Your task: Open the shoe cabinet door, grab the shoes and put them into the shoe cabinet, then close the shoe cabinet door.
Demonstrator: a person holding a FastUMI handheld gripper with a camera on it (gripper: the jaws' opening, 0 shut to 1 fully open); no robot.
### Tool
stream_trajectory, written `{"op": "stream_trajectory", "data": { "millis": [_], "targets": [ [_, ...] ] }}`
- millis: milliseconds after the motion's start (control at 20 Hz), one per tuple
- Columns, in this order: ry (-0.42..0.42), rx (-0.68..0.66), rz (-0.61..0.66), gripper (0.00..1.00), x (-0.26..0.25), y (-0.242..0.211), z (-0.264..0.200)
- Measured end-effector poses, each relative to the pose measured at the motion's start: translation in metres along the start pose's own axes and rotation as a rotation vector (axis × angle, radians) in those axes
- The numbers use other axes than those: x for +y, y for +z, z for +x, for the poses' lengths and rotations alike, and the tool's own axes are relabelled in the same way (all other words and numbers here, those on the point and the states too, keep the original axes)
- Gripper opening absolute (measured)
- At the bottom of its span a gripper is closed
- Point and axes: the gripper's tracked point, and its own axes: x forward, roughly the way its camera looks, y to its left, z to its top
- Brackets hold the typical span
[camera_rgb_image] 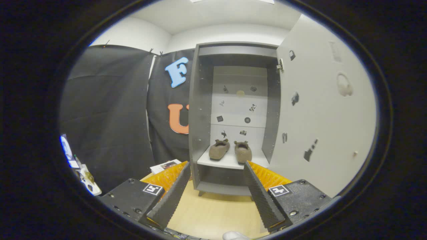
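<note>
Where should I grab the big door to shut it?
Judging by its pose, take the door by its free edge, nearest the hand-held gripper, coming from the front. It swings on hinges beside the cabinet, so that far edge should turn easiest. The gripper is open, holding nothing; the shoes sit on the shelf beyond its fingers.

Shoe cabinet (200,110): grey, upright, door (320,110) swung fully open to the right. Pair of brown shoes (230,150) side by side on the lower shelf (218,162) inside, toes toward the opening, soles down, slightly splayed apart.
</note>
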Motion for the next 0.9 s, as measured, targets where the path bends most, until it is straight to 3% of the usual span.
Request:
{"op": "stream_trajectory", "data": {
  "millis": [250,500,650,900],
  "targets": [
    [-0.065,0.024,0.054,1.00,-0.058,-0.020,-0.099],
    [-0.231,-0.021,0.064,1.00,-0.168,-0.018,-0.166],
    [-0.258,-0.037,0.103,1.00,-0.223,-0.023,-0.151],
    [-0.201,-0.055,0.147,0.99,-0.291,-0.012,-0.116]
  ]
}}
